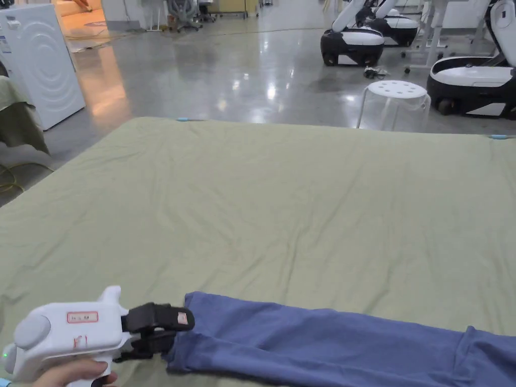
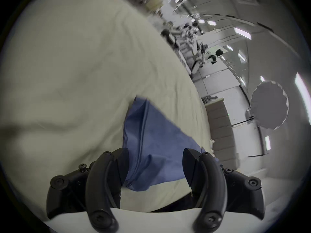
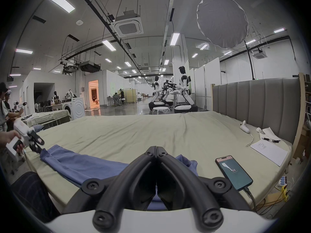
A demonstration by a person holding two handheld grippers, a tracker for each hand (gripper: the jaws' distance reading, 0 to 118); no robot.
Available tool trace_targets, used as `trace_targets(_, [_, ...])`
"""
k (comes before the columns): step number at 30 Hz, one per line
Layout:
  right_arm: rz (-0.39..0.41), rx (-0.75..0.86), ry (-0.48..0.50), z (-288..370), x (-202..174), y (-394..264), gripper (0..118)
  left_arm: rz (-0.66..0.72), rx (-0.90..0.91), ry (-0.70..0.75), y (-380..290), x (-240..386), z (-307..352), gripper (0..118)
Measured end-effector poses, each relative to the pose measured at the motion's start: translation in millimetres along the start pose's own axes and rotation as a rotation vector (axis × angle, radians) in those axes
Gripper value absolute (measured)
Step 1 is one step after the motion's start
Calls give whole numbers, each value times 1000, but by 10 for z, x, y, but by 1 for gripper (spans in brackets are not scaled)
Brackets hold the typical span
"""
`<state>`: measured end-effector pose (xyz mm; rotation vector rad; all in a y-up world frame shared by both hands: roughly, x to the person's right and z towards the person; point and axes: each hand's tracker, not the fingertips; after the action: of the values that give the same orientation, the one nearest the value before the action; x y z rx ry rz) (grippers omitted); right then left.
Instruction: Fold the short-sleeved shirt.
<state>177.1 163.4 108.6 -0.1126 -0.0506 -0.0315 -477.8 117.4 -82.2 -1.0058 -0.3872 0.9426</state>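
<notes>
The blue shirt (image 1: 322, 337) is laid along the bed (image 1: 282, 201). The left gripper (image 2: 155, 166) is held spread at its end. The right gripper (image 3: 156, 150) is seen pressed together; whether cloth is pinched cannot be told.

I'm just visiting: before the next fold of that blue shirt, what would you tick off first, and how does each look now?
1. Left claw open at the shirt end: ok.
2. Cloth lies between its jaws: ok.
3. Right claw holding cloth: cannot tell; jaws shut, contact hidden.
4. Shirt lying flat: not ok, bunched in a long strip.
5. Phone apart from the shirt: ok.
6. Green sheet beyond has room: ok.
</notes>
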Motion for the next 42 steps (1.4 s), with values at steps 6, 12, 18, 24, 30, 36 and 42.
trace_targets(6, [-17, 16, 9, 30, 28, 34, 1, 254, 27, -309, 11, -614, -259, 63])
trace_targets(12, [61, -8, 83, -20, -110, 82, 1, 82, 25, -49, -86, -437, -460, 8])
trace_targets(18, [125, -64, 133, -60, -266, 170, 1, -98, 101, 62, -162, 172, -214, 8])
trace_targets(24, [142, -227, 168, -149, -472, 233, 1, -195, 223, 87, -498, 945, 52, 8])
trace_targets(30, [97, -346, 168, -282, -535, 316, 1, -537, 187, 111, -1221, 1915, -568, 8])
trace_targets(36, [74, -359, 167, -258, -474, 304, 1, -811, 29, 263, -1920, 2320, -1835, 8])
trace_targets(42, [52, -353, 162, -170, -395, 258, 1, -812, 3, 128, -1960, 2167, -2025, 67])
